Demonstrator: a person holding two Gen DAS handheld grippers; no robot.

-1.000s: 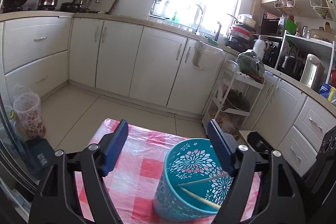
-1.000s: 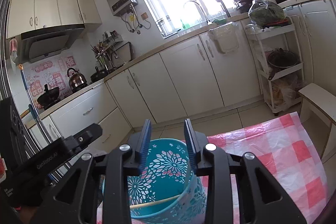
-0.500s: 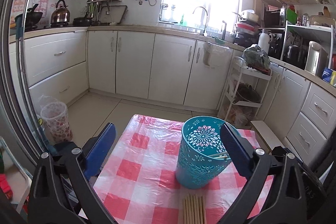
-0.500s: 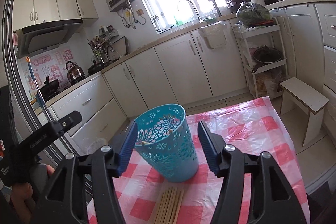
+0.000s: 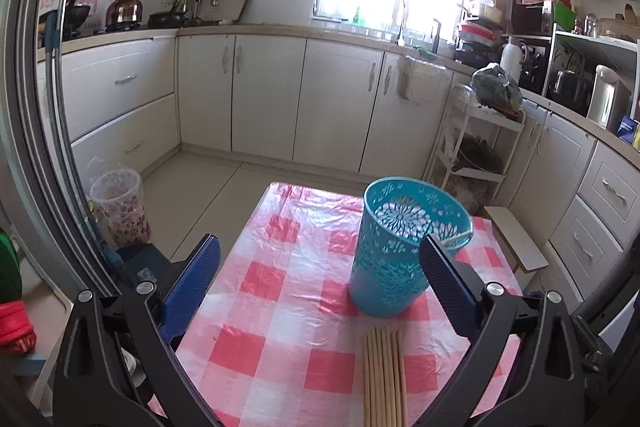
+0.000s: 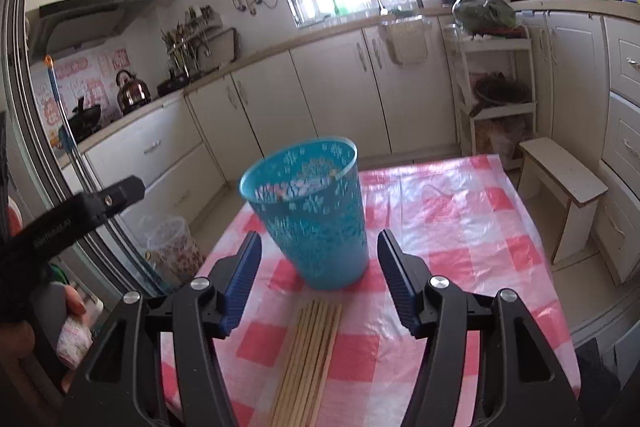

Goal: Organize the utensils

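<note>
Both the left claw (image 5: 320, 285) and right claw (image 6: 319, 281) gape empty, so the right should pinch one chopstick from the bundle (image 6: 310, 359) at the desk's six o'clock edge, below the blue holder (image 6: 310, 211).

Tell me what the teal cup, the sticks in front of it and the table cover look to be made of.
Teal cup: probably moulded plastic, with a cut-out flower pattern. Sticks: pale, matte, straight, so likely bamboo or wood; they look like chopsticks. Checked table cover: thin plastic sheet, judging by its glossy glare and wrinkles.
</note>
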